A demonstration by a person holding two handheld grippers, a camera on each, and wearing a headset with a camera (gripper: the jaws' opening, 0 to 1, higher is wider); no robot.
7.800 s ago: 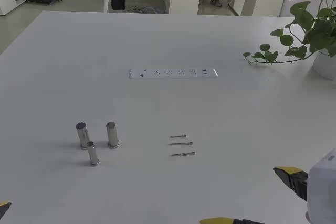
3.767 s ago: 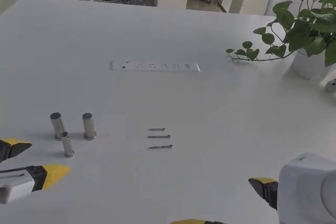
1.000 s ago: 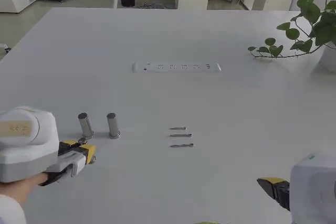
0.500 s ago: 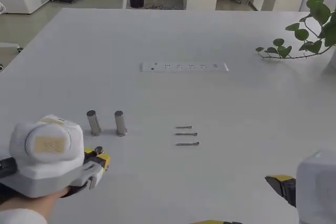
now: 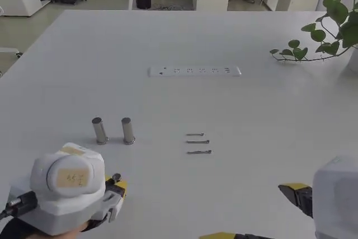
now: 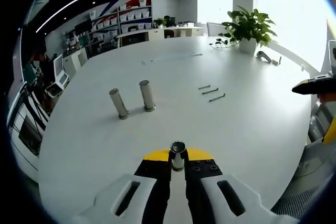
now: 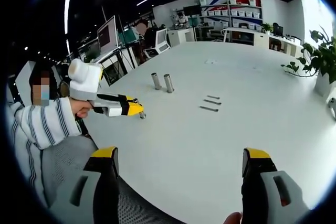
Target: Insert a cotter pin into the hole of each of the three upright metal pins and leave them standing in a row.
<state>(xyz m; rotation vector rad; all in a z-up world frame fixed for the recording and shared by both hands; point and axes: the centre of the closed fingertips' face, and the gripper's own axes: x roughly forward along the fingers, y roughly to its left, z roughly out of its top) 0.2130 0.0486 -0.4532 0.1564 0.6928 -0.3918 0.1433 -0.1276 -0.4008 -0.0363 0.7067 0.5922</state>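
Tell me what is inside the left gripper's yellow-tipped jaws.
A silver cylindrical metal pin is clamped in the left gripper; its round top shows. The jaws cover part of its shaft.

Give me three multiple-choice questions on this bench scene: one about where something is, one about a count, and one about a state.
1. In the head view, where do the cotter pins lie relative to the standing metal pins?
A) to their right
B) to their left
C) on top of them

2. How many metal pins stand free on the table?
A) one
B) two
C) three

3. The left gripper is:
A) open and empty
B) shut on a metal pin
C) shut on a cotter pin

Answers:
1 A: the cotter pins lie right of the standing pair.
2 B: two stand side by side, and the third metal pin is not free.
3 B: its fingers close on that third pin.
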